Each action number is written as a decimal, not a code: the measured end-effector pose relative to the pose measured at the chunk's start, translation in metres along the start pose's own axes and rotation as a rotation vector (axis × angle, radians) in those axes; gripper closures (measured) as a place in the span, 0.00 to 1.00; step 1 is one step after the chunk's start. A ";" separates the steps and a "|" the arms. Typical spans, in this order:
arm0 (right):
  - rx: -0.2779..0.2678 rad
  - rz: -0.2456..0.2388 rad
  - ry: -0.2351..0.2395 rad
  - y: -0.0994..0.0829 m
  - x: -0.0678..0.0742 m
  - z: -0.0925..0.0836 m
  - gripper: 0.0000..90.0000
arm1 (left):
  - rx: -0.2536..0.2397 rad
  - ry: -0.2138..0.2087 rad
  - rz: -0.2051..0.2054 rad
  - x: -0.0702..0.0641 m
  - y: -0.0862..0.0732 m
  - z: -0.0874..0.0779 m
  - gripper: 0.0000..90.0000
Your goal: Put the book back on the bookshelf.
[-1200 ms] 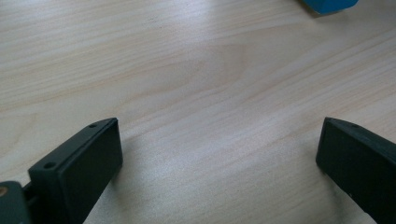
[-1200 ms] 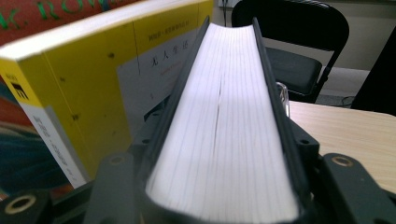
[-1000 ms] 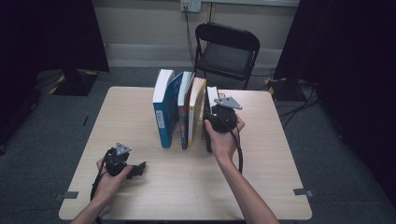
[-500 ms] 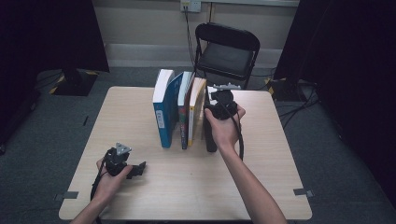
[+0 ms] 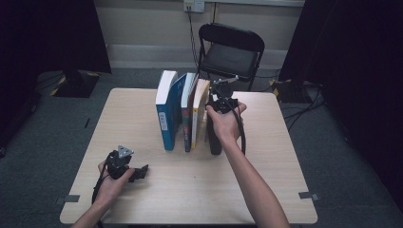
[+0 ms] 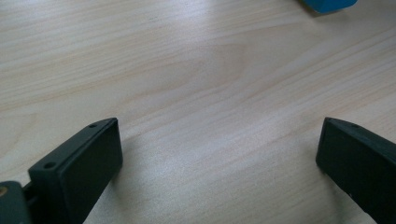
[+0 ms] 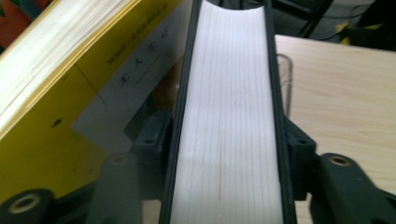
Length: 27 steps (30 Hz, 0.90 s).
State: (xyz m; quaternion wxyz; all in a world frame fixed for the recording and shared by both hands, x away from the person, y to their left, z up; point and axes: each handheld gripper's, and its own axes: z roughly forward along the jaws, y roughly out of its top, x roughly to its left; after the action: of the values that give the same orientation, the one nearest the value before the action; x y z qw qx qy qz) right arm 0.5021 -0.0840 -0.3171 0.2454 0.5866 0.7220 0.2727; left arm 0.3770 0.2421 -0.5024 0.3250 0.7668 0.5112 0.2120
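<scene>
Several books stand upright in a row mid-table: a blue book, a thin colourful one, a yellow-covered one and a black-covered book at the right end. My right gripper sits over the black book's top edge. In the right gripper view the gripper has one jaw on each black cover of the book, and the jaws have just been closing on it. The yellow book leans at its left. My left gripper rests open near the table's front left, with bare wood between its jaws.
The wooden table has free surface in front of and on both sides of the books. A black folding chair stands behind the far edge. A corner of the blue book shows at the top of the left gripper view.
My right hand has moved toward the far side of the table and a little upward along the black book's top. The left hand has stayed put.
</scene>
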 end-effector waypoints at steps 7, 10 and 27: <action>0.001 0.020 -0.016 0.002 0.001 0.001 0.59 | 0.000 0.000 0.000 0.000 0.000 0.000 0.00; -0.002 0.030 -0.018 0.002 0.001 0.001 0.60 | 0.000 -0.001 0.000 0.000 0.000 0.000 0.00; -0.027 0.072 -0.015 0.010 -0.002 0.005 0.60 | 0.000 -0.006 0.002 0.001 0.000 0.000 0.00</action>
State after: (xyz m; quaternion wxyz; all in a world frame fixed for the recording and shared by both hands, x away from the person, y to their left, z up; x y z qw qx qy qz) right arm 0.5126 -0.0841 -0.3136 0.2485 0.6111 0.6947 0.2867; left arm 0.3774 0.2428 -0.5025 0.3262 0.7681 0.5094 0.2100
